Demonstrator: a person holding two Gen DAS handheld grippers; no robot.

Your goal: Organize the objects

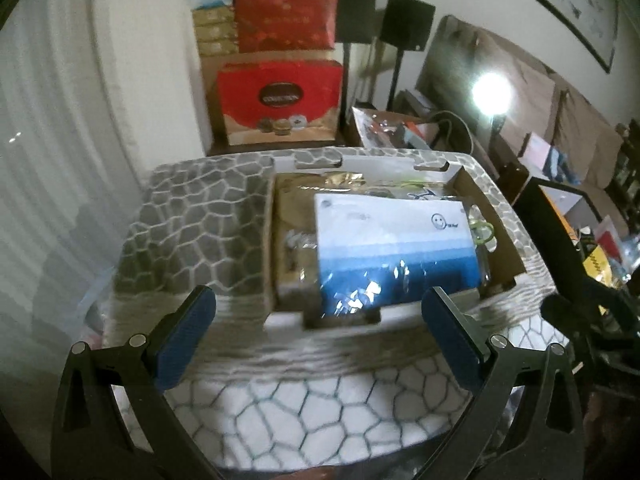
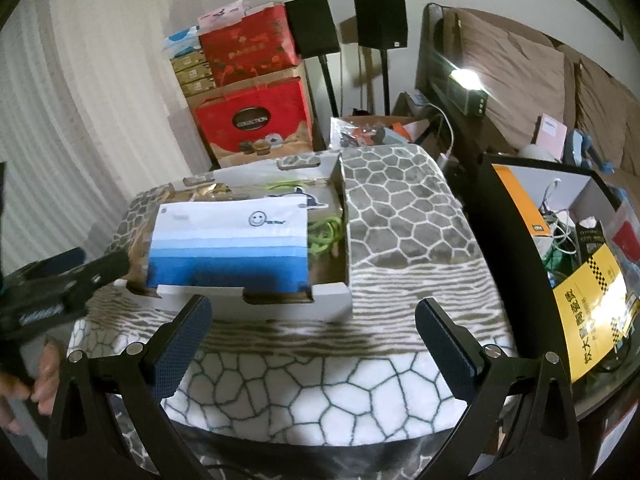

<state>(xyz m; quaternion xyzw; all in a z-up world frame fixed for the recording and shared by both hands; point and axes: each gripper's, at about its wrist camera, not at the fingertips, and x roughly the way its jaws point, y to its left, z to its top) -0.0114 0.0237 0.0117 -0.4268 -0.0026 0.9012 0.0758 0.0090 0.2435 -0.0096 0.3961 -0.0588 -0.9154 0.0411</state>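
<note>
A shallow cardboard box (image 1: 502,248) (image 2: 332,304) sits on a grey and white patterned blanket (image 1: 192,220) (image 2: 400,216). Inside it lies a white-to-blue package (image 1: 394,248) (image 2: 228,248) with a smiley face, over gold wrapped items (image 1: 292,216) and a green cord (image 2: 326,234). My left gripper (image 1: 318,320) hangs open just in front of the box, holding nothing. My right gripper (image 2: 312,328) is also open and empty, a little nearer than the box's front wall. The left gripper (image 2: 60,284) shows at the left edge of the right wrist view, held by a hand (image 2: 44,376).
Red gift boxes (image 1: 280,100) (image 2: 256,120) are stacked against the wall behind. Two black speakers on stands (image 1: 406,24) (image 2: 380,20) stand beside them. A black bin with a yellow book and cables (image 2: 592,300) stands at the right. A sofa (image 2: 520,80) is behind it.
</note>
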